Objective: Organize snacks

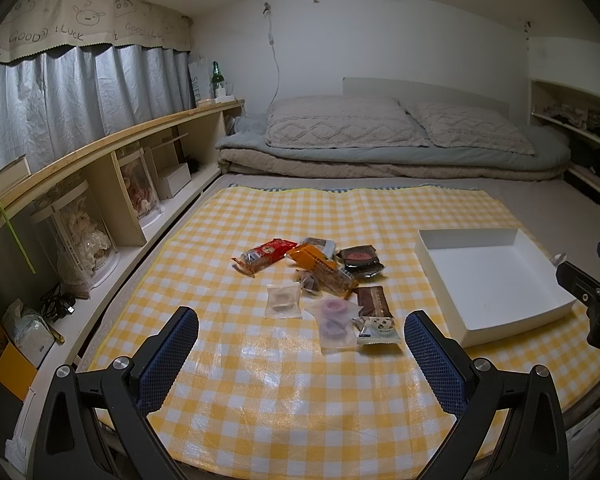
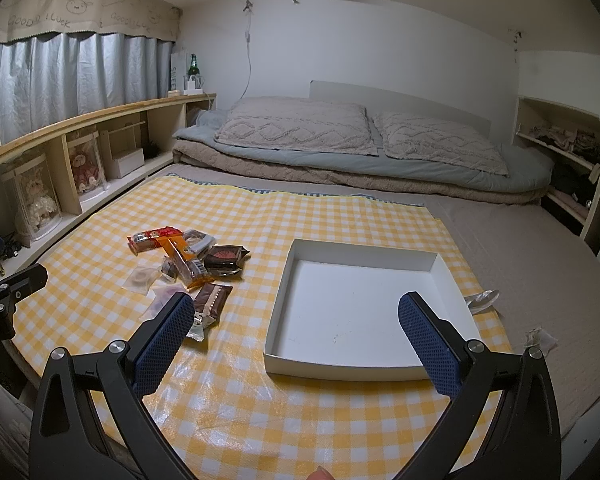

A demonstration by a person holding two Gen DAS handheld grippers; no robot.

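A yellow checked cloth (image 1: 300, 380) is lying on a bed (image 2: 520, 248). Two pillows (image 1: 340, 124) and folded blankets (image 1: 380, 164) are sitting at the far end. A long shelf (image 1: 112, 148) with dolls in clear cases (image 1: 80, 236) is running along the left side under gray curtains (image 1: 60, 96).

The snacks (image 1: 320, 276) are lying in a loose pile in the middle of the cloth. A red packet (image 1: 266, 254), an orange packet (image 1: 320, 266), a dark round packet (image 1: 360, 260), a brown bar (image 1: 374, 300) and some clear packets (image 1: 284, 300) are touching or overlapping each other. A white box (image 2: 360, 312) is sitting empty just to the right of the pile. Nothing is blocking the way to the snacks or the box.

The left gripper (image 1: 300, 344) is hovering over the cloth near the pile, with its jaws spread wide and holding nothing. The right gripper (image 2: 296, 340) is hovering over the near side of the box, its jaws wide too and holding nothing.
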